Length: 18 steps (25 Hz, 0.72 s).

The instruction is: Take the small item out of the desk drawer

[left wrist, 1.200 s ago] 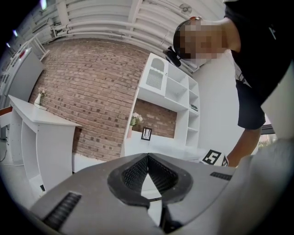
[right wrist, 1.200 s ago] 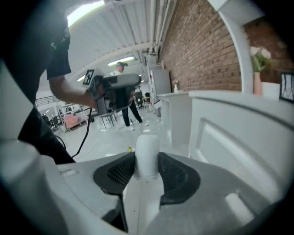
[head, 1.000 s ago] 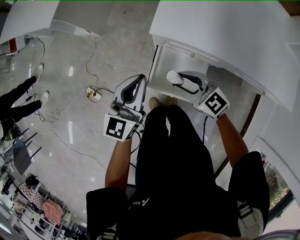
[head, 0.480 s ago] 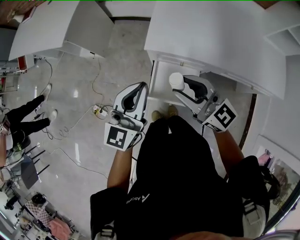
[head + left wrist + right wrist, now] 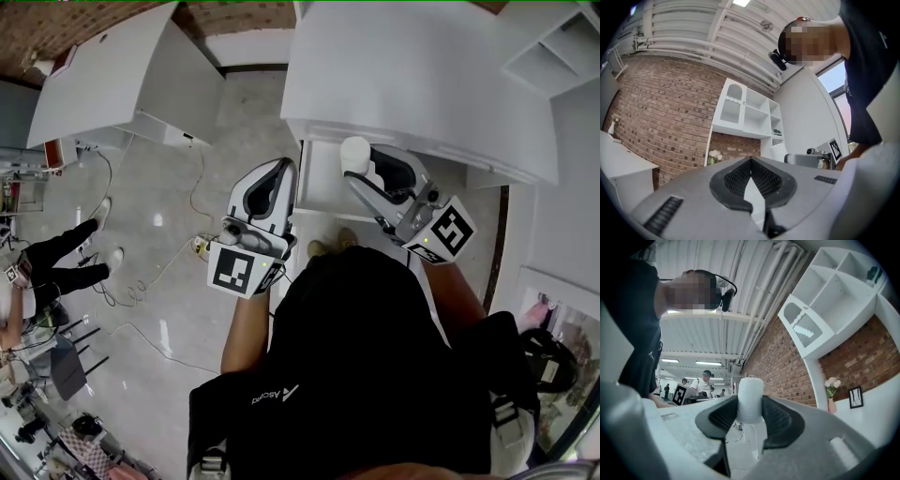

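Drawer [image 5: 322,178] interior is largely hidden under the worktop [image 5: 422,75] front edge and behind the right gripper [image 5: 361,165]. Lower end of the small white item [image 5: 750,397] is covered by the jaws. Bystander [image 5: 58,262] is cut off at the picture's left edge. Dark object [image 5: 776,132] on the shelf unit [image 5: 747,112] is too small to be identified.

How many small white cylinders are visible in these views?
1: the small white cylinder is clamped in the right gripper, near the open white desk drawer. More may lie hidden inside it.
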Available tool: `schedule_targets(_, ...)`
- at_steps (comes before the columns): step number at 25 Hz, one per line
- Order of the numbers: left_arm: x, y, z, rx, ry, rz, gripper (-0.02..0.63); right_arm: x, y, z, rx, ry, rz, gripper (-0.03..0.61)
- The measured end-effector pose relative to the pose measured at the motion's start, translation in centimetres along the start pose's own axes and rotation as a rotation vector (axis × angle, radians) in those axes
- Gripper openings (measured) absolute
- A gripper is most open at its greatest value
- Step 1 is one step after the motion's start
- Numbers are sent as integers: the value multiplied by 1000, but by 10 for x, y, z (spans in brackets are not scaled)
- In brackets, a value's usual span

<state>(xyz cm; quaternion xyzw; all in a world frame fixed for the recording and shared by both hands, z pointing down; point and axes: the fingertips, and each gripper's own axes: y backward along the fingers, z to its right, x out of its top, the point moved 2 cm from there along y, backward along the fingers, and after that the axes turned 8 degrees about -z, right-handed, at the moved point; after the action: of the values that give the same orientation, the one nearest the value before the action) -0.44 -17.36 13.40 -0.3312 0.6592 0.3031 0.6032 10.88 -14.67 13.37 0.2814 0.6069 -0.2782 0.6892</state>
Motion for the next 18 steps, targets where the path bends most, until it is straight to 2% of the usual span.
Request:
schedule_targets(6,17,-3,4,-13,13,45,-2,11,2,-4,-10,4,30,164)
schedule_targets(18,15,3,-4,-6,21,27,-2,20,3,-5,-29,26,41,164)
